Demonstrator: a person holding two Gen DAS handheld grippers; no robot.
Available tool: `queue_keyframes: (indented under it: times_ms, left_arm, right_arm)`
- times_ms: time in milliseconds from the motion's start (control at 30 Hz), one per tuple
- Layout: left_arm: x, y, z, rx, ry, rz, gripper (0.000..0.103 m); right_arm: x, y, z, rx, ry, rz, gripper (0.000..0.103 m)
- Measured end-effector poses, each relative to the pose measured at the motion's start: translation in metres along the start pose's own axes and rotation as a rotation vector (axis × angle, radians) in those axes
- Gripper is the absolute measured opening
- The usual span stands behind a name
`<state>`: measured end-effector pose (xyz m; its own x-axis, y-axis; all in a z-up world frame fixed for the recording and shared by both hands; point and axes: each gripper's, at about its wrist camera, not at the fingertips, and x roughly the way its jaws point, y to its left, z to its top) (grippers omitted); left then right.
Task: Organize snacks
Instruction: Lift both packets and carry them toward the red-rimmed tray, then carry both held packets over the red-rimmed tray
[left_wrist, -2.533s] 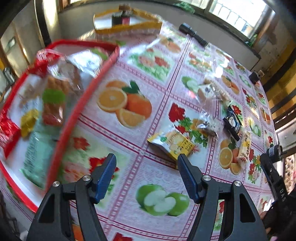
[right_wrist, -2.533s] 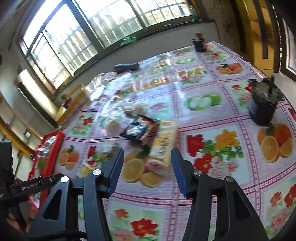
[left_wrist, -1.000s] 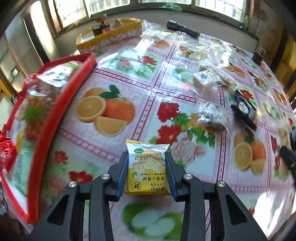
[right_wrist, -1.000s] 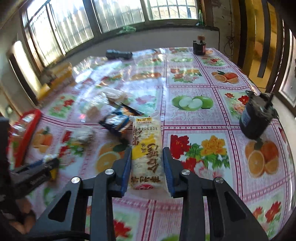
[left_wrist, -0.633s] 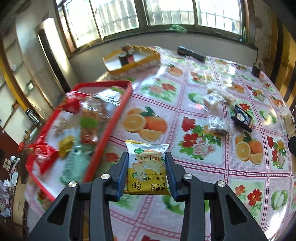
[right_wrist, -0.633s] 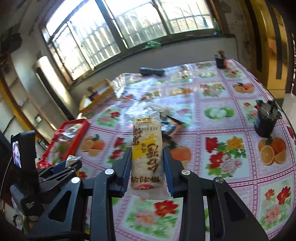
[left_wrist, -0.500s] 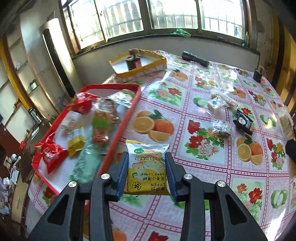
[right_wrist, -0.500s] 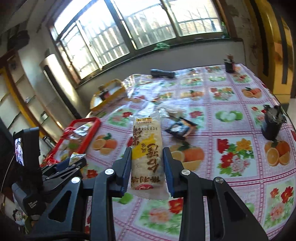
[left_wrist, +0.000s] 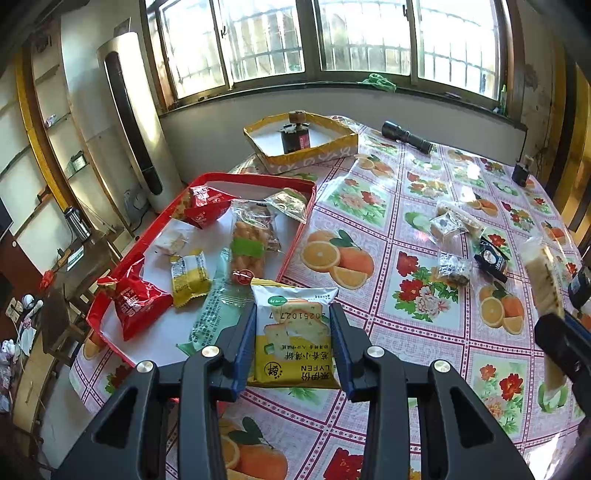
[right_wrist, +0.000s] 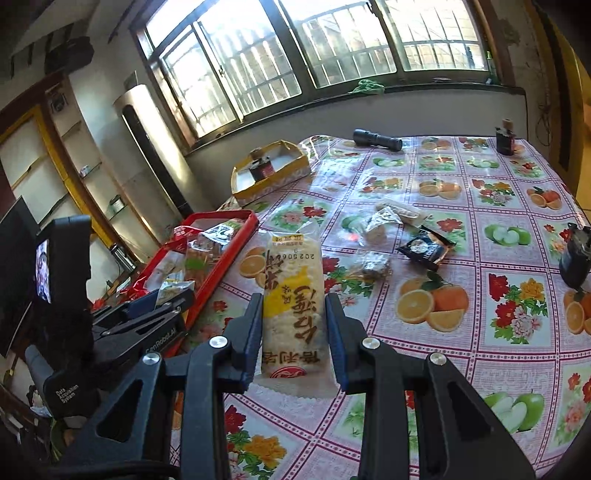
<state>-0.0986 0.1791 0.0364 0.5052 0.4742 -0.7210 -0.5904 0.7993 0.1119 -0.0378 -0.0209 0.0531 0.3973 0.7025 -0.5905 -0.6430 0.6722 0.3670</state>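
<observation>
My left gripper (left_wrist: 293, 332) is shut on a yellow and white cracker packet (left_wrist: 293, 343), held in the air near the right edge of the red tray (left_wrist: 295, 236). The tray holds several snack packets. My right gripper (right_wrist: 294, 328) is shut on a long rice cracker packet (right_wrist: 293, 306) with yellow print, held above the flowered tablecloth. That packet also shows at the right of the left wrist view (left_wrist: 545, 280). The left gripper with its packet shows in the right wrist view (right_wrist: 173, 291) beside the tray (right_wrist: 229, 254).
Loose snacks lie mid-table: clear packets (right_wrist: 380, 221), a small clear bag (right_wrist: 371, 264) and a black packet (right_wrist: 424, 247). A yellow box (right_wrist: 269, 173), a black flashlight (right_wrist: 376, 140) and a dark jar (right_wrist: 574, 258) also stand on the table.
Both grippers closed on their packets and lifted them off the table. Both have risen and pulled back, and the left one has swung toward the tray.
</observation>
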Motion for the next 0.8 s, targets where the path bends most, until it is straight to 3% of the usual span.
queue_keyframes:
  times_ms: [800]
  left_arm:
    - [-0.006, 0.037, 0.000, -0.054, -0.019, -0.032, 0.038]
  right_arm:
    - [0.010, 0.040, 0.002, -0.082, 0.007, 0.027, 0.035]
